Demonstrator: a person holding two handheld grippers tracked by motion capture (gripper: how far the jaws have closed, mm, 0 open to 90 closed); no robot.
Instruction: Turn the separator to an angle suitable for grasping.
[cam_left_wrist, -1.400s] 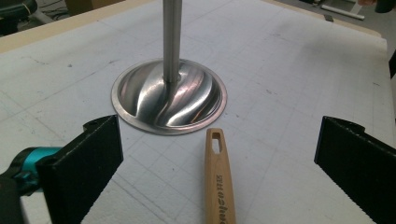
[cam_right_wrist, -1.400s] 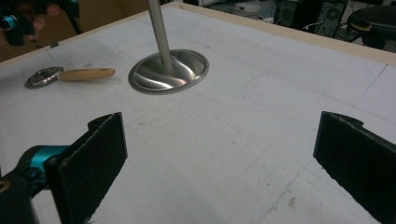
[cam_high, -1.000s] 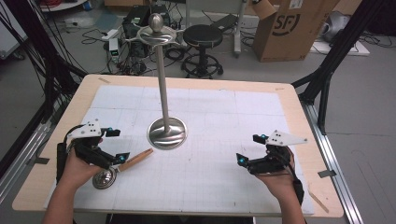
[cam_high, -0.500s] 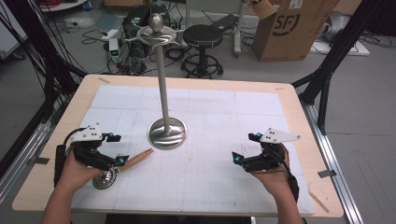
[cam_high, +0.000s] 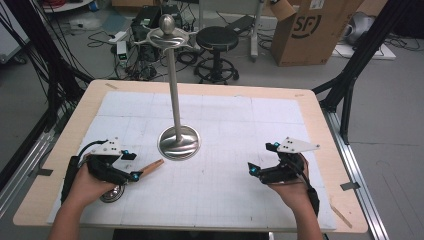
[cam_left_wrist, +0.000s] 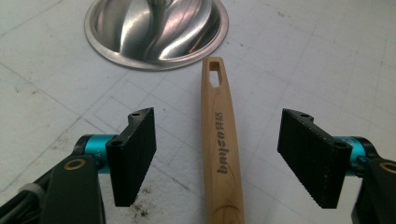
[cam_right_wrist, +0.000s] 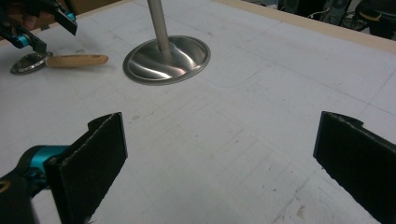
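Standing near the middle of the high view, a tall metal stand (cam_high: 178, 141) rises from a round, shiny dished base on a white gridded mat (cam_high: 225, 195) that covers most of a wooden table (cam_high: 325, 155); its pole ends in a ball above a flat winged collar in the upper centre of the frame. At lower left the left gripper (cam_high: 131, 165) is held in a person's left hand (cam_high: 87, 186), its jaws wide apart on either side of a wooden handle (cam_high: 150, 167) that lies flat on the mat. In the left gripper view that handle (cam_left_wrist: 221, 140) runs up the middle of the frame between the two black pads, touching neither, with dark lettering along it and a slot at its far end, which lies just short of the stand's base (cam_left_wrist: 156, 32) at top centre. The handle belongs to a utensil whose round metal head (cam_high: 111, 193) lies at lower left under the hand; it may be a small strainer or ladle, but too little shows to tell. At lower right the right gripper (cam_high: 261, 159) hovers over bare mat, held in the right hand (cam_high: 290, 187), jaws spread wide with nothing between them. The right gripper view shows the stand at upper centre and the handle at upper left.
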